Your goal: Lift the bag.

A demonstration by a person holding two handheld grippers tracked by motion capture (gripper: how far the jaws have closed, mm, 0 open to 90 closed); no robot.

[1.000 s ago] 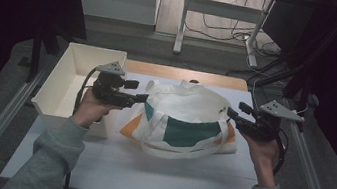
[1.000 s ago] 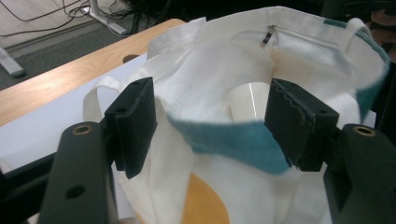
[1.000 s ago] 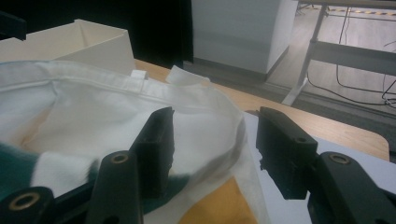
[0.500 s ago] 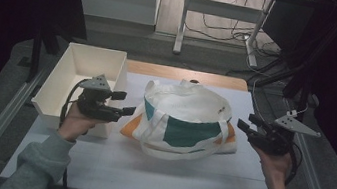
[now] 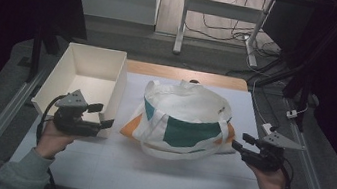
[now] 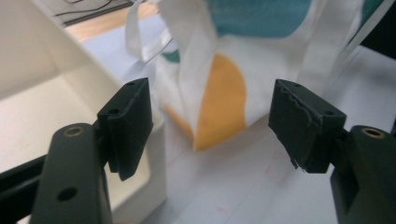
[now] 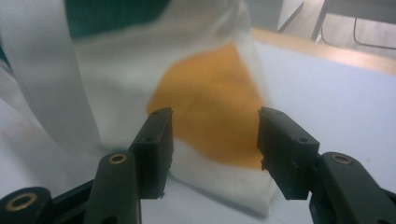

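Note:
A white tote bag [image 5: 183, 119] with green and orange patches lies in the middle of the white table [image 5: 154, 173]. My left gripper [image 5: 102, 116] hovers low at the bag's left orange corner [image 6: 224, 102], beside the box's near corner. Its jaws have just been opening and stand wide, with nothing pressed between them [image 6: 212, 121]. My right gripper [image 5: 240, 141] is at the bag's right side, open, with the orange corner [image 7: 210, 112] just beyond its fingertips [image 7: 215, 149] and not gripped.
An empty white box [image 5: 83, 76] stands at the table's left, its near corner close to my left gripper. The bag's loose strap [image 5: 173, 153] curls toward the near edge. A metal table frame and cables lie on the floor beyond.
Both hands have sunk and drawn back toward the near edge, from the bag's upper sides to its lower corners. The left jaws stand wider apart than before.

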